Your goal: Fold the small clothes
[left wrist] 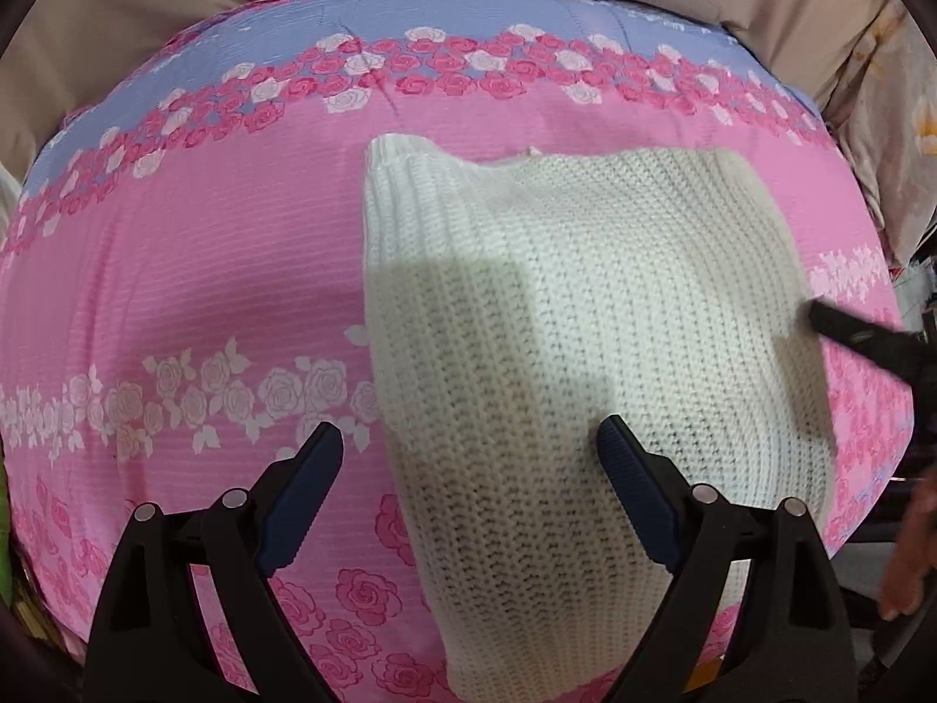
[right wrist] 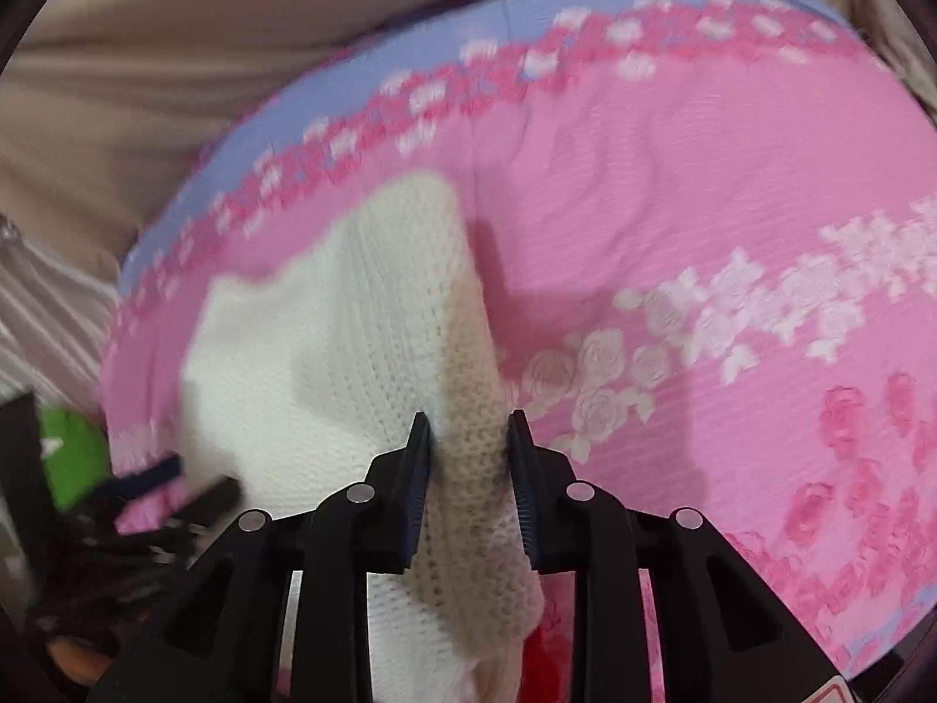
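White knit garment lay flat on a pink rose-print cover, w/ a blue band and rows of pink & white roses along the cover's far edge. Garment looked folded into a rough block, ribbed cuff-like end at its far-left corner as seen from the left gripper.

Left gripper hovered over the near part of the knit, fingers wide apart, nothing between them: left finger sat over bare pink cover just beside the knit's left edge, right finger over the knit itself. Its shadow fell across knit & cover ahead of it.

Right gripper came in from the garment's right side; in the left wrist view its black tip showed at the knit's right edge. In its own view a raised fold of the knit's edge sat between the two fingers, both pads against the fabric, so clamped on the knit, tho the jaws weren't fully together. View was motion-blurred, so can't tell how firm the hold was.

Beyond the cover, on the far side of both grippers: beige fabric. Left of the right gripper, low down, something green, too blurred to ID.
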A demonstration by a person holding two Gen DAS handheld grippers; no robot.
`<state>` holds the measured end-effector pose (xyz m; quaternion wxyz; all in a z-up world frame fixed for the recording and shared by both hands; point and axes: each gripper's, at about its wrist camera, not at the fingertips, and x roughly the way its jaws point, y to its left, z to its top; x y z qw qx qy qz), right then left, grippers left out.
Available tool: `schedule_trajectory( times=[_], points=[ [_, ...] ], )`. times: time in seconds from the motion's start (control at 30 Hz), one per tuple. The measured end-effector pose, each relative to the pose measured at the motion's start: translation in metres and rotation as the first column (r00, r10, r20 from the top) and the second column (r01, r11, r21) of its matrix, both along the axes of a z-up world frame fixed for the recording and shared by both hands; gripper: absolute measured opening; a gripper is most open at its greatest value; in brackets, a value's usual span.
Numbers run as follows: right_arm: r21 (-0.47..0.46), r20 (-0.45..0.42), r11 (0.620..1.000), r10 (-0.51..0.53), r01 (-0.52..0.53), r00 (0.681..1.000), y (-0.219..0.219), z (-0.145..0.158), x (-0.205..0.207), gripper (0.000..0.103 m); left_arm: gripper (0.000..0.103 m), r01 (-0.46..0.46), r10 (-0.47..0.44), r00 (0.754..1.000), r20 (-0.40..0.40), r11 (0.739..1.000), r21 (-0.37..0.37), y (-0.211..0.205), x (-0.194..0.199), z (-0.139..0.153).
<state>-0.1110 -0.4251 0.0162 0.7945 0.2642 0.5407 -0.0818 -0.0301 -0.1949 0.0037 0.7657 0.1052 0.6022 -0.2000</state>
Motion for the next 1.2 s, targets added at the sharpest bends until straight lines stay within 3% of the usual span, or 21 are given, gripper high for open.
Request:
schedule_trajectory(
  times=[0.07,0.17,0.27,0.33,0.5,0.57,0.67,0.77,0.8,0.87,0.97,1.13,1.2],
  points=[
    [-0.073,0.048,0.997,0.035,-0.032,0.998,0.009,0.033,-0.007,0.026,0.086,-0.004,0.004,1.000,0.004,1.000,0.003,0.001,0.001,0.000],
    [-0.073,0.051,0.990,0.123,-0.119,0.991,0.031,0.049,-0.014,0.026,0.086,-0.008,0.008,1.000,0.002,1.000,0.002,0.000,0.002,0.000],
    [-0.111,-0.060,0.966,0.226,-0.232,0.972,0.057,0.019,-0.020,0.026,0.086,-0.013,0.013,1.000,-0.001,1.000,-0.001,-0.001,0.003,-0.002],
    [-0.120,-0.164,0.959,0.238,-0.258,0.957,0.066,-0.021,-0.024,0.025,0.086,-0.009,0.009,1.000,-0.006,1.000,0.000,-0.002,0.002,-0.003],
    [-0.115,-0.082,0.974,0.184,-0.193,0.979,0.063,0.015,-0.034,0.025,0.086,-0.005,0.005,1.000,0.015,1.000,0.012,-0.003,0.000,-0.001],
    [-0.129,-0.090,0.975,0.168,-0.178,0.982,0.061,0.020,-0.040,0.027,0.086,-0.008,0.008,1.000,0.012,1.000,0.011,-0.002,-0.001,-0.001],
    [-0.120,-0.154,0.977,0.157,-0.176,0.975,0.059,0.007,-0.055,0.031,0.086,-0.011,0.011,1.000,0.012,1.000,0.010,0.000,-0.002,0.000],
    [-0.047,-0.194,0.982,0.173,-0.185,0.966,0.064,-0.013,-0.065,0.035,0.087,-0.017,0.017,1.000,0.007,1.000,0.009,0.001,-0.003,-0.002],
    [-0.045,-0.196,0.980,0.184,-0.196,0.963,0.066,-0.018,-0.065,0.034,0.086,-0.018,0.018,1.000,0.004,1.000,0.011,0.001,-0.003,-0.002],
    [-0.064,-0.189,0.975,0.199,-0.214,0.962,0.070,-0.017,-0.065,0.011,0.086,-0.023,0.022,1.000,0.011,1.000,0.007,0.002,-0.004,0.001],
    [-0.036,-0.120,0.986,0.160,-0.165,0.980,0.061,0.003,-0.073,0.010,0.087,-0.022,0.022,1.000,0.020,1.000,-0.003,0.001,-0.007,0.004],
    [0.017,-0.211,0.985,0.172,-0.173,0.962,0.052,-0.044,-0.081,0.010,0.087,-0.028,0.027,0.999,-0.025,1.000,-0.007,-0.001,-0.009,-0.005],
    [0.012,-0.190,0.987,0.159,-0.160,0.969,0.050,-0.028,-0.077,0.013,0.087,-0.046,0.046,0.999,0.000,0.997,-0.054,0.005,-0.007,0.005]
  ],
)
